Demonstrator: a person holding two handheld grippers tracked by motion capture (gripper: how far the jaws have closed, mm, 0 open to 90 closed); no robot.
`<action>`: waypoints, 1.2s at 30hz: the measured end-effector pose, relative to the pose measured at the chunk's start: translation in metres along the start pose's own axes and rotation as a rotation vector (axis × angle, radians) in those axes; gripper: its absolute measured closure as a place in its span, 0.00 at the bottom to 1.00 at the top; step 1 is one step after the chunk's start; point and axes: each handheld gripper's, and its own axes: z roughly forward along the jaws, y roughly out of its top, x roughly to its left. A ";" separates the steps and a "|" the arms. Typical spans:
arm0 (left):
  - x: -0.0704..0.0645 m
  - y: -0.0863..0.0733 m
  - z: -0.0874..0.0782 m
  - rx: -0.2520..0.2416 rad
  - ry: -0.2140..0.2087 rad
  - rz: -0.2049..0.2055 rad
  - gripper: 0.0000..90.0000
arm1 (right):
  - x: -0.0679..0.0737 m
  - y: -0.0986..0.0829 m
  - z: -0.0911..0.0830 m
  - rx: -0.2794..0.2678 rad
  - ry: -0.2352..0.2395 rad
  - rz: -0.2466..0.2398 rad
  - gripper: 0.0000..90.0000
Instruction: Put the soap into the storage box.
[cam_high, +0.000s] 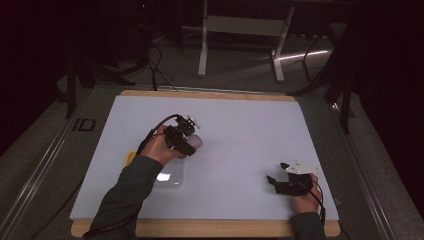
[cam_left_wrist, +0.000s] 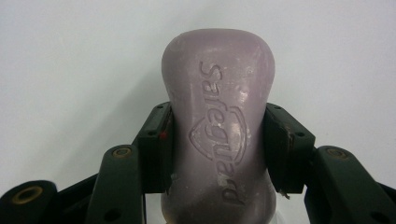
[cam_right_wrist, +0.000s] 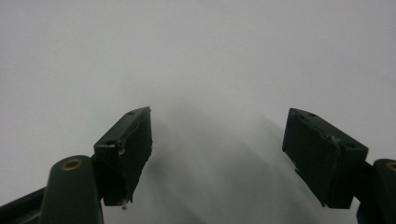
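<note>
The left hand (cam_high: 159, 147) reaches in from the table's (cam_high: 240, 115) near edge toward its middle, left of centre, forearm angled up and right. Its left gripper (cam_left_wrist: 217, 140) pinches a lilac soap bar (cam_left_wrist: 217, 126) by the waist, embossed "Safeguard", both pads pressed against its sides. The bar's lower end is cut off in the left gripper view. Just under the forearm lies a clear tray (cam_high: 170, 179) with something yellow (cam_high: 130, 158) partly hidden beside it; what that is cannot be told. The right hand (cam_high: 306, 200) rests near the near right corner, the right gripper (cam_right_wrist: 217, 154) spread wide over bare white sheet.
</note>
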 end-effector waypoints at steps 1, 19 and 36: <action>0.000 -0.001 -0.001 -0.003 -0.001 -0.001 0.55 | 0.000 0.000 0.000 0.000 0.000 0.000 0.27; 0.007 -0.019 -0.005 -0.017 0.022 -0.040 0.55 | 0.000 0.000 0.000 0.000 -0.001 0.000 0.27; 0.014 -0.037 -0.012 -0.047 0.028 -0.091 0.55 | 0.000 0.000 0.000 0.000 -0.001 0.000 0.27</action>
